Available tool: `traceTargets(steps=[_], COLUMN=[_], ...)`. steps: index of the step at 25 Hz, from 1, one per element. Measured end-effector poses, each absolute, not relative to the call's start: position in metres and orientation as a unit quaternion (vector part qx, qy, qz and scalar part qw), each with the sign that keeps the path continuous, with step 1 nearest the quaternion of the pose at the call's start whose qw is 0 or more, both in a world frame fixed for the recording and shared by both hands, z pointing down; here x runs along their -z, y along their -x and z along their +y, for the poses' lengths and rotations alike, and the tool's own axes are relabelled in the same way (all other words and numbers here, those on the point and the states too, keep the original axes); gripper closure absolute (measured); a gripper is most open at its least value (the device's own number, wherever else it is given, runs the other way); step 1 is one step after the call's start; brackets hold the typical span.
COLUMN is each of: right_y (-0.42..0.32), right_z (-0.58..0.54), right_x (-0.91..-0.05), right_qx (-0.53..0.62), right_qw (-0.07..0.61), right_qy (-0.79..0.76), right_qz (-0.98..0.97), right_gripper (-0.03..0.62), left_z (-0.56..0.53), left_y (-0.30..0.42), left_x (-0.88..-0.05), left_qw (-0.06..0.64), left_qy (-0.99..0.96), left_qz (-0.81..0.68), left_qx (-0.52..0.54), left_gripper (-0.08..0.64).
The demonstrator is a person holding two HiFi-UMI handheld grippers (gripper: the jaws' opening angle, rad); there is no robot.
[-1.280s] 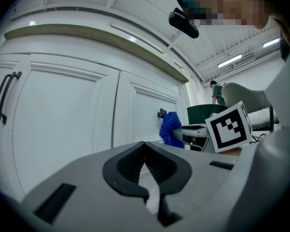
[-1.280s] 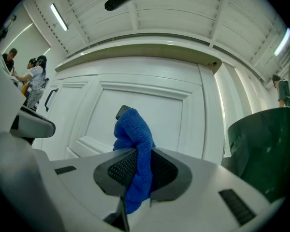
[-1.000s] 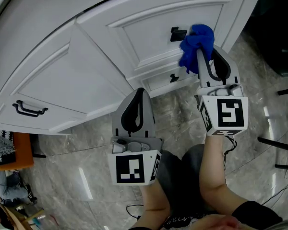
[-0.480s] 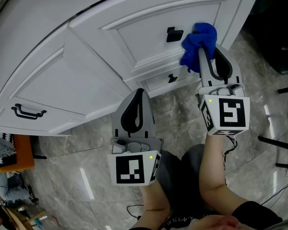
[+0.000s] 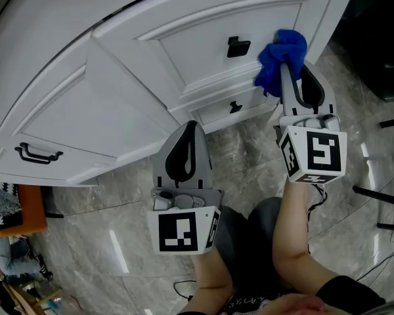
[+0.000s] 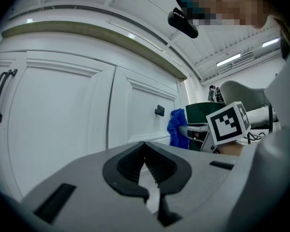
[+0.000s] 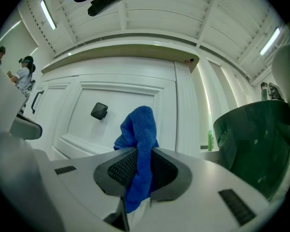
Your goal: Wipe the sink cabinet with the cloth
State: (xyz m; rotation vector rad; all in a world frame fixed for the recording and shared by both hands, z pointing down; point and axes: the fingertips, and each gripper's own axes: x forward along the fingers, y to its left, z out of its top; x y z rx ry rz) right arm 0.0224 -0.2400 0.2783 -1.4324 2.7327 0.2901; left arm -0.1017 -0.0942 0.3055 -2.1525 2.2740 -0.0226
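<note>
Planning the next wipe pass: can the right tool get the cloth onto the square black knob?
Probably yes. The right tool grips the cloth just right of the knob, with only bare door between them and nothing in the way.

- The glossy grey marbled floor (image 5: 111, 241) carries everything.
- The white sink cabinet (image 5: 72, 110) stands on it along the far side.
- Thin black legs (image 5: 379, 198) rest on it at the right.
- An orange object (image 5: 26, 209), hard to identify, sits at the left.
</note>
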Motion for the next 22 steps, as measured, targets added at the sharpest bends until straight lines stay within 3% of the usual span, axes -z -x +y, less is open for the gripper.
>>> traceTargets(steps=[22], right_y=[-0.038], right_z=[-0.248], right_x=[-0.276], right_qx=[-0.086], right_qw=[0.038], right_qy=[0.486], right_qz=[0.869], right_gripper=[0.512], left_z=[-0.096], left_y=[0.103], left_x=[-0.307], left_qw=[0.004], left_qy=[0.687], left_qz=[0.726], left_qx=[0.009], left_gripper=[0.555])
